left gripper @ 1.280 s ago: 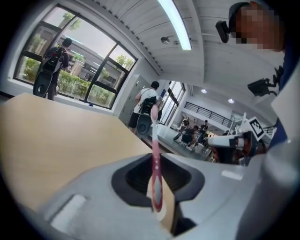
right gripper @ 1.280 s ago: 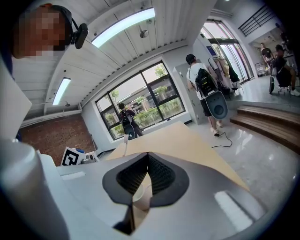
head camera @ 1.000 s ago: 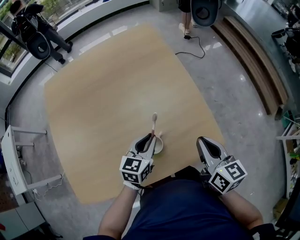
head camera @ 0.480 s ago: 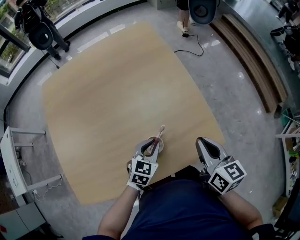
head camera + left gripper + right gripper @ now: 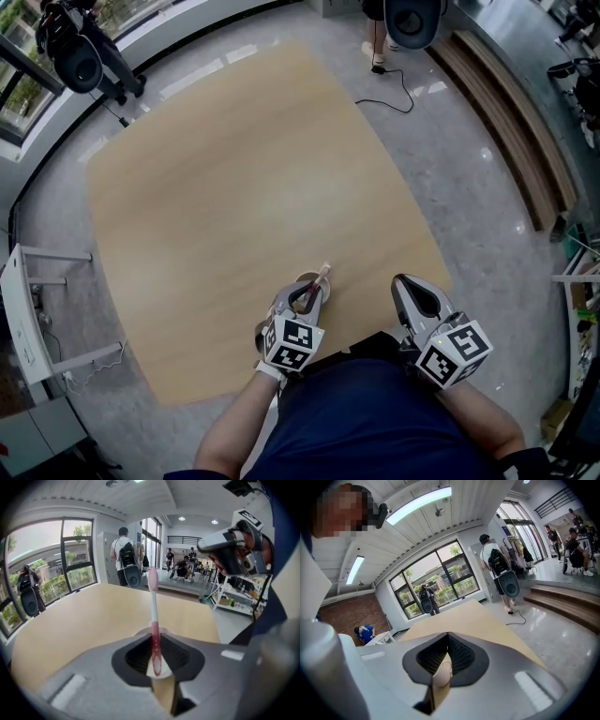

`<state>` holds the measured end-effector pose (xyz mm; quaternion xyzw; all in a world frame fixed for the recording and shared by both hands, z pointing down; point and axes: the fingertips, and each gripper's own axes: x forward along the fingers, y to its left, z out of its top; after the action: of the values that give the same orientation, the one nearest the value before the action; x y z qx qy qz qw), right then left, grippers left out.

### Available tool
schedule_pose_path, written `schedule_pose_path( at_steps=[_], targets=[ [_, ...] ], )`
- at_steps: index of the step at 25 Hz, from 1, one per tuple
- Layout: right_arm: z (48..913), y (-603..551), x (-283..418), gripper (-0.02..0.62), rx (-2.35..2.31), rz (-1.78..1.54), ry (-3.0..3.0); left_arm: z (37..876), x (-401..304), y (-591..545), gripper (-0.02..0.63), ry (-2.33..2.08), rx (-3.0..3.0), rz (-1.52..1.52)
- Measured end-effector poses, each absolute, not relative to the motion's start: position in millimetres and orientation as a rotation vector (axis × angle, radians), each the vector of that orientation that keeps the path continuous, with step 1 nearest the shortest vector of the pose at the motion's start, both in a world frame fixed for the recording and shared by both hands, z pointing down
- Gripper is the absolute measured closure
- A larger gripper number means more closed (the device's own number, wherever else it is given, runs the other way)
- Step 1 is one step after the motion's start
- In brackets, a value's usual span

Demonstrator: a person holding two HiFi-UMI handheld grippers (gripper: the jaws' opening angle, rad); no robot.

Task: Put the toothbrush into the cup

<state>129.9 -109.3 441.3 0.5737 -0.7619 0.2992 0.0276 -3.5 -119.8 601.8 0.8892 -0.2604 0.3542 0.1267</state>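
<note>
left gripper view: toothbrush upright in left tool, head uppermost.

The head view looks steeply down from above the person onto the whole bench, with the left gripper and right gripper at its near edge. Each gripper view sits close behind its own fingers, facing across the bench and taking in the windows beyond it; the left one also catches the right gripper.
</note>
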Motion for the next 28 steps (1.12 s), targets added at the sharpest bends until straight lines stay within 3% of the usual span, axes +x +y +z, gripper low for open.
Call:
schedule_pose_path(
  at_steps=[9, 17, 24, 28],
  targets=[
    [439.5, -105.5, 127.1, 0.584, 1.759, 0.940, -2.361, 606.9, -6.8, -114.0, 0.541, -0.776, 2.583, 1.140],
    [439.2, -106.6, 134.3, 0.584, 1.747, 0.941, -2.377, 599.0, -7.7, -121.5, 0.462, -0.871, 2.568, 1.085],
    [436.8, -108.6, 128.7, 0.584, 1.699, 0.942, -2.410, 578.3, -2.8, -115.6, 0.466, -0.882, 2.584, 0.966],
    [437.8, -112.7, 116.8, 0.584, 1.642, 0.942, -2.440, 555.4, -7.5, -114.7, 0.519, -0.925, 2.592, 0.844]
  ],
)
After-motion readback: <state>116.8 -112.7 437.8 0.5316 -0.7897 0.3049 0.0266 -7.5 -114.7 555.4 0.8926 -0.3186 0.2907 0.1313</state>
